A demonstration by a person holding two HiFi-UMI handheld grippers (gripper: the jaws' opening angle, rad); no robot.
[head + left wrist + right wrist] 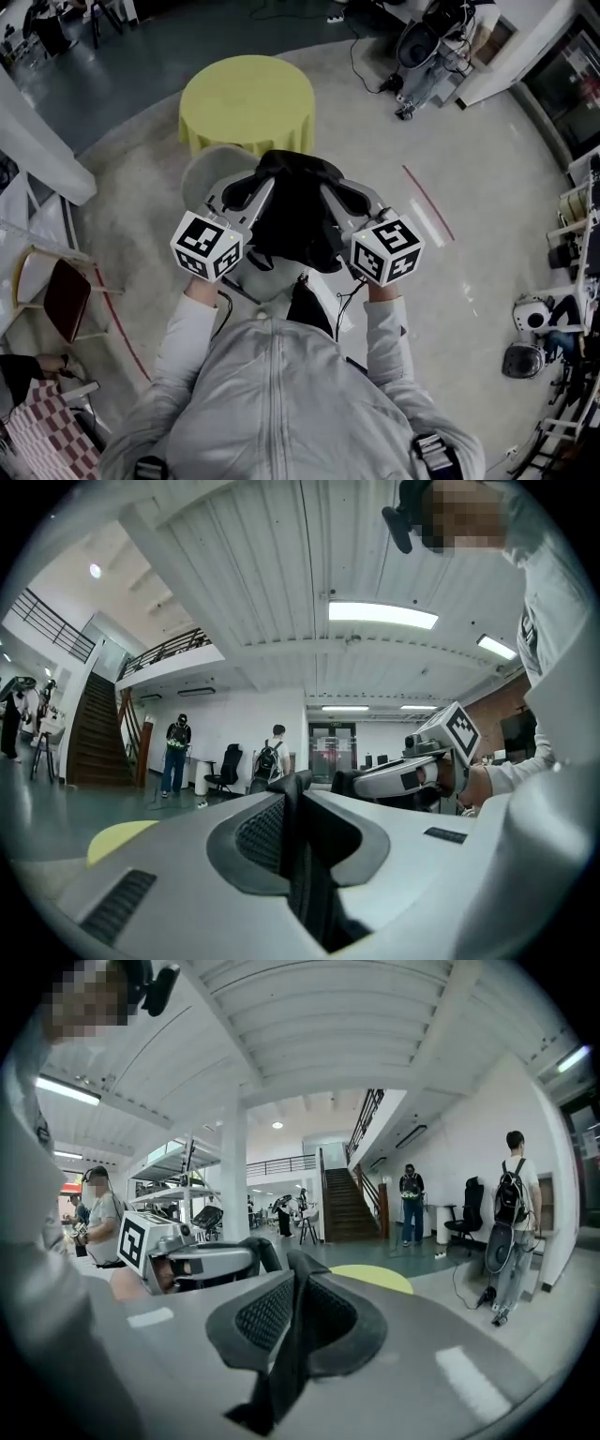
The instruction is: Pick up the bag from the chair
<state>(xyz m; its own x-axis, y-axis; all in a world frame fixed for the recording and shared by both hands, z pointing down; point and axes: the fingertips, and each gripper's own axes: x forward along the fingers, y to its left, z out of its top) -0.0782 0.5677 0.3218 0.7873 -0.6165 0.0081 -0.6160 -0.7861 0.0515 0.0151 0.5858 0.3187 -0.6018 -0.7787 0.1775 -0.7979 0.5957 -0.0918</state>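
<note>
Left tool [246,192] and right tool [349,195] both nearly closed, each pinching black fabric of the bag [295,216], which hangs between them above the chair [208,171]. Lift step in hand; next: raise both evenly, clamps tight

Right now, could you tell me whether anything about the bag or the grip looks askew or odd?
Nothing stands out. The black bag hangs roughly level between the left gripper and the right gripper, whose jaws are each shut on one of its black straps; no tear or spill shows.
</note>
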